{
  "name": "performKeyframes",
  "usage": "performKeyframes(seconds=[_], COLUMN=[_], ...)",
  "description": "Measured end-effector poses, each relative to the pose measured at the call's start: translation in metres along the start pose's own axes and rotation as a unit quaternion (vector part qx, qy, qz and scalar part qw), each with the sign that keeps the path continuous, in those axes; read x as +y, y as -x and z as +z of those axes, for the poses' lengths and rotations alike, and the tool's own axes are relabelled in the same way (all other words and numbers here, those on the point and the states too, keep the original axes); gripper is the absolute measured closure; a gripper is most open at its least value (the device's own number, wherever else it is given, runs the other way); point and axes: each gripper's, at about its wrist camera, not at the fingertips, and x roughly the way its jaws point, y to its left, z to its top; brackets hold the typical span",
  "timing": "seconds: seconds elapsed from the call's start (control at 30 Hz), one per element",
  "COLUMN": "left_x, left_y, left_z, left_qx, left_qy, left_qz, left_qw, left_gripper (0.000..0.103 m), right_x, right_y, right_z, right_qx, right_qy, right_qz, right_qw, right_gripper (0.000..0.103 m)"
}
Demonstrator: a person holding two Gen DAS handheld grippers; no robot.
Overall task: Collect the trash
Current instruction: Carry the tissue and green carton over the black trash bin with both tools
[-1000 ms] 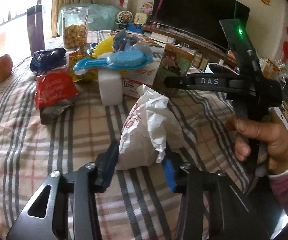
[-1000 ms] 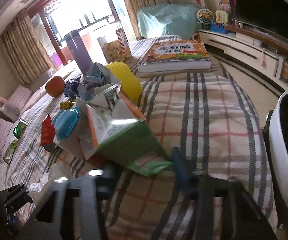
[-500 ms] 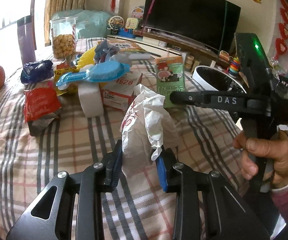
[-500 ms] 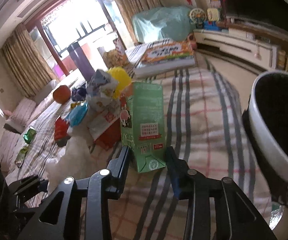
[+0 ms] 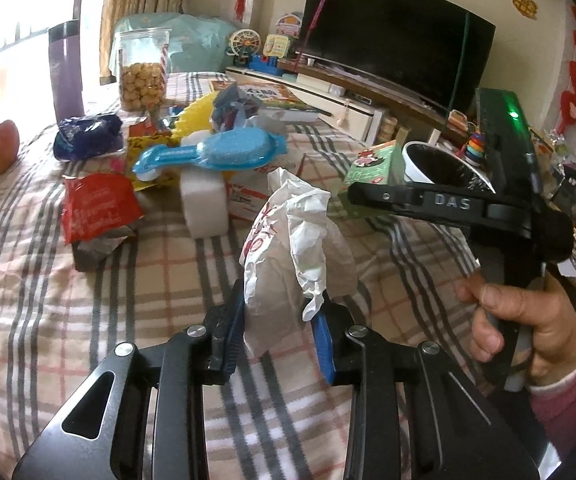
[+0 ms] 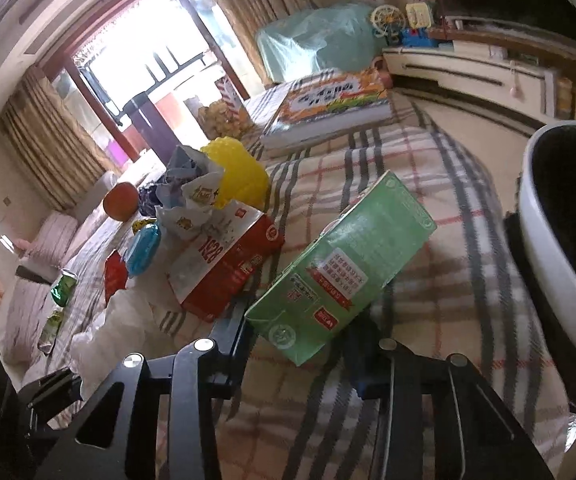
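My left gripper (image 5: 279, 334) is shut on a crumpled white paper bag (image 5: 288, 248) with red print and holds it above the plaid cloth. My right gripper (image 6: 300, 354) is shut on a green carton (image 6: 348, 264), tilted toward the right. The carton also shows in the left wrist view (image 5: 372, 166), held by the right gripper's black body (image 5: 488, 208). A white bin with a black liner (image 6: 544, 240) stands at the right, beside the table edge; it also shows in the left wrist view (image 5: 440, 164).
On the plaid table (image 5: 67, 300) lie a red wrapper (image 5: 95, 208), a blue packet (image 5: 211, 152), a white foam block (image 5: 203, 204), a red-and-white box (image 6: 223, 264), a yellow item (image 6: 239, 172), an orange fruit (image 6: 121, 200), a cookie jar (image 5: 141, 72) and a book (image 6: 328, 108).
The left gripper has closed on the paper bag and lifted it. The right gripper has closed on the green carton, lifted it and tipped it toward the bin.
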Motion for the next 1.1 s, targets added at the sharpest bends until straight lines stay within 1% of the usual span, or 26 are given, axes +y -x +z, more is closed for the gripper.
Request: performKeyframes(seconds=[0.1,0.17,0.33,0.67,0.83,1.1], left_x=[-0.009,-0.017,-0.042,-0.087,-0.111,-0.147], left_y=[-0.005,-0.009,-0.02,-0.049,-0.061,-0.084], left_z=[0.005,0.01,0.023,0.053,0.068,0.091], left_qx=[0.002,0.002,0.004,0.01,0.013,0.016], left_qy=[-0.008,-0.015,-0.031,-0.061,-0.077,-0.102], left_qz=[-0.008,-0.016,-0.038,-0.076,-0.091,-0.108], left_qw=[0.9999,0.9998,0.9988,0.9952,0.9928,0.9888], left_gripper=[0.074,0.074,0.074,0.074,0.074,0.074], right_x=[-0.005,-0.008,-0.023,-0.072,-0.098,-0.127], right_y=[0.015,0.027,0.051,0.103,0.121,0.129], right_z=[-0.002,-0.004,-0.007,-0.006,-0.001,0.005], right_qx=[-0.016,-0.027,-0.038,-0.073,-0.087,-0.085], right_qy=[-0.009,-0.009,-0.022,-0.052,-0.067,-0.079], right_qz=[0.004,-0.001,-0.007,-0.052,-0.072,-0.088], right_qw=[1.0,1.0,0.999,0.995,0.991,0.989], right_gripper=[0.064,0.064,0.064,0.064,0.064,0.064])
